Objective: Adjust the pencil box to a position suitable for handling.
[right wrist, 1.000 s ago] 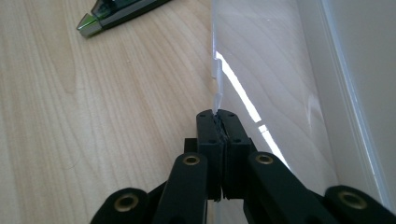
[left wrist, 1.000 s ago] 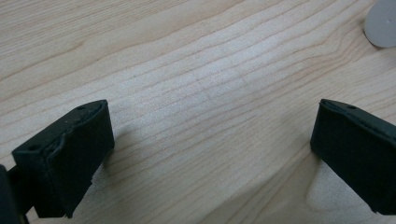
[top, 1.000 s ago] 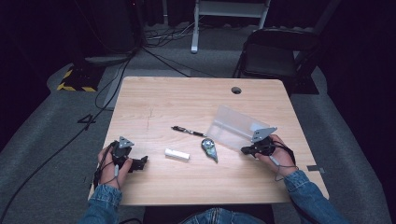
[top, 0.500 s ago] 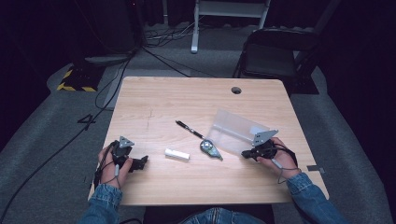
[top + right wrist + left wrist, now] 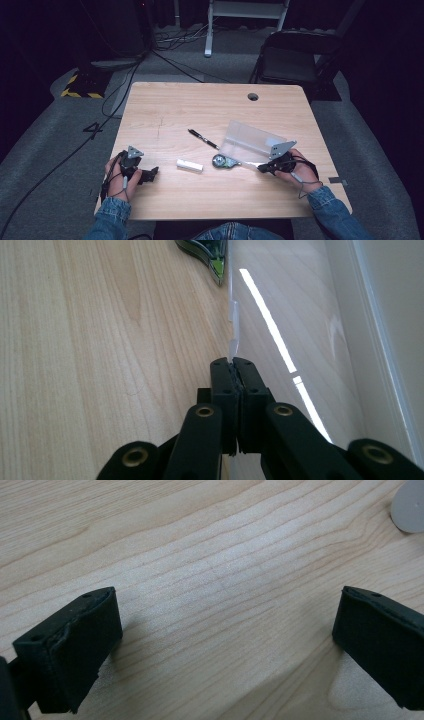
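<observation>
We pinch the near edge of the clear plastic pouch [image 5: 252, 142] on the desk [image 5: 200, 107] in our clamped right gripper [image 5: 264, 168]; thin, floppy, slippery, it wants an edge hold, while our left gripper [image 5: 151, 173] gapes wide, empty

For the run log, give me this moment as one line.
left gripper: open, empty, on table | right gripper: shut on clear pouch edge | pen, eraser, tape dispenser: loose

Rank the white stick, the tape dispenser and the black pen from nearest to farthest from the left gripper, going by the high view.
From the left gripper:
1. White stick, just to its right.
2. Tape dispenser, further right, by the clear plastic sheet's near edge.
3. Black pen, farther up the table.
</observation>
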Tool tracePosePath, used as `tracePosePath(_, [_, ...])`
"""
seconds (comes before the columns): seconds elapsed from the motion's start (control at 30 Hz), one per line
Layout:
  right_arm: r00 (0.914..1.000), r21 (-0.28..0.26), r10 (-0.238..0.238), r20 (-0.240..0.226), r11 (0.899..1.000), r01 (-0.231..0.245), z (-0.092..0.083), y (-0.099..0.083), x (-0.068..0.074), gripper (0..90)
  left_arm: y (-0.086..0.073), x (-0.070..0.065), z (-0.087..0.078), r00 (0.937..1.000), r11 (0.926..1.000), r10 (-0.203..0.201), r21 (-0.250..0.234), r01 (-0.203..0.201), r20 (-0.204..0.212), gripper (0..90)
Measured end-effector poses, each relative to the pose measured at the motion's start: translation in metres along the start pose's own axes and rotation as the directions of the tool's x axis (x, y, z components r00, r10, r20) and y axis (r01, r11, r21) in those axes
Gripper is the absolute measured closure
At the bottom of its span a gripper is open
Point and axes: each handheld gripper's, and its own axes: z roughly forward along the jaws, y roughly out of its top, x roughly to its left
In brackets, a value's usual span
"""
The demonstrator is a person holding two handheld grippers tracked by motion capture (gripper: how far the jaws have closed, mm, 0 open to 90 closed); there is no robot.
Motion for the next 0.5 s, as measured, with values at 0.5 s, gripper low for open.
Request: tracePosePath(0.5, [0.9982, -0.082, 0.060, -0.004, 0.995, -0.060, -0.0012, 0.0029, -0.0004, 55.9, 0.0000, 0.0000, 0.0000, 1.0000, 1.0000, 0.000, 0.000, 0.000, 0.000, 0.0])
